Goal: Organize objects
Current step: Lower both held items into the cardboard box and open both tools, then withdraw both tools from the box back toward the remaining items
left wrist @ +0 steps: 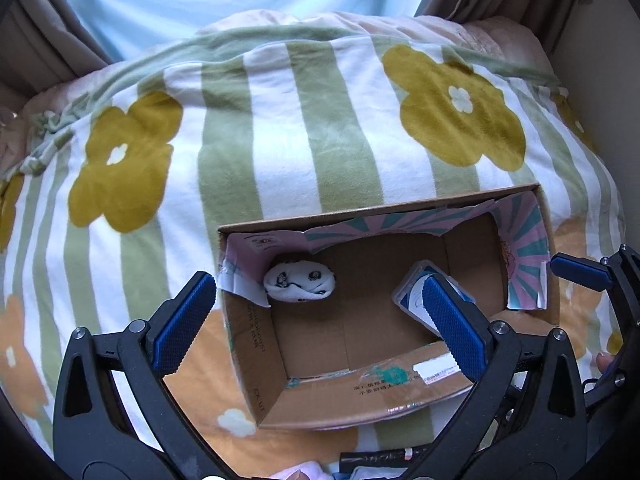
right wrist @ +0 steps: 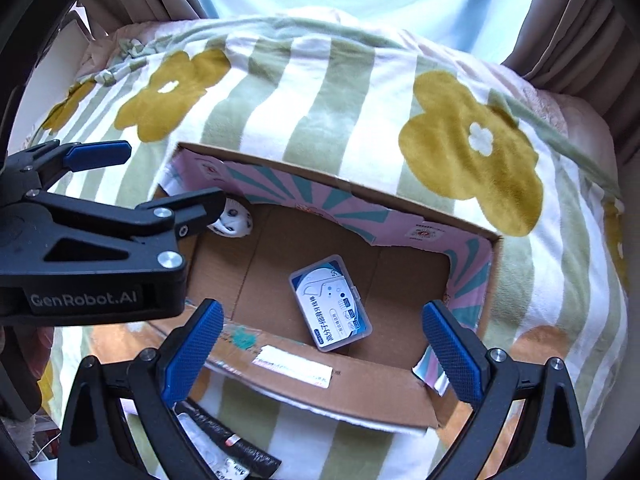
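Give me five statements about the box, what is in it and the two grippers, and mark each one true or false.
1. The cardboard box sits on a striped, flowered blanket. True.
2. A rolled white sock lies in a corner of the box. True.
3. The clear plastic case lies on the blanket outside the box. False: it lies on the box floor.
4. The right gripper is shut on the case. False: its jaws are wide apart and hold nothing.
5. The left gripper is open over the box. True.
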`<state>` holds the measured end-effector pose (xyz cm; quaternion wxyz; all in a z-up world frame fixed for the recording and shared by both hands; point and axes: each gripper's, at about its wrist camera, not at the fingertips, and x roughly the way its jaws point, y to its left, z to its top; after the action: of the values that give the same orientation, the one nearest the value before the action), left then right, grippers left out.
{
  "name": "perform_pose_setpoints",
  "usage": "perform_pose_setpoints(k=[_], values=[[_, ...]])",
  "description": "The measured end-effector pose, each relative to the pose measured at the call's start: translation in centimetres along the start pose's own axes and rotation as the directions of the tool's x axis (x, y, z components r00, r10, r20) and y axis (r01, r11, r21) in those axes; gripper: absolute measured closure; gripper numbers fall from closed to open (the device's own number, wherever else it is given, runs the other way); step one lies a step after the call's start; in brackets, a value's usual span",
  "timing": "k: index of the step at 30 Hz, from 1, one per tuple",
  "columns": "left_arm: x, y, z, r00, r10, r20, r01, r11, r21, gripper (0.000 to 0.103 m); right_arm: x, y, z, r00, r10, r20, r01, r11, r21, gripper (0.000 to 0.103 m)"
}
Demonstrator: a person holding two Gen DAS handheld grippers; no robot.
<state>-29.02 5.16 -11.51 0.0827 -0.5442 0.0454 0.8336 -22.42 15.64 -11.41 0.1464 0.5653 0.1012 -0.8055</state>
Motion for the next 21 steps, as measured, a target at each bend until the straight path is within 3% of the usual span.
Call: perform_pose_setpoints(k=[12, 21], values=[[-11.3, 1.8, -3.3, 0.995, 0.011, 0.102, -0.005, 0.998, -0.058, 0.001, -9.5, 4.1, -1.8, 0.995, 0.007, 0.102, -0.006, 1.000, -0.010, 0.004], [-18.7, 3.0, -9.1, 0.985, 0.030, 0.172, -0.012, 0.994, -0.106, 0.000, -14.9, 5.6, -5.9, 0.988, 0.012, 0.155, -0.017, 0.999, 0.030, 0.004]])
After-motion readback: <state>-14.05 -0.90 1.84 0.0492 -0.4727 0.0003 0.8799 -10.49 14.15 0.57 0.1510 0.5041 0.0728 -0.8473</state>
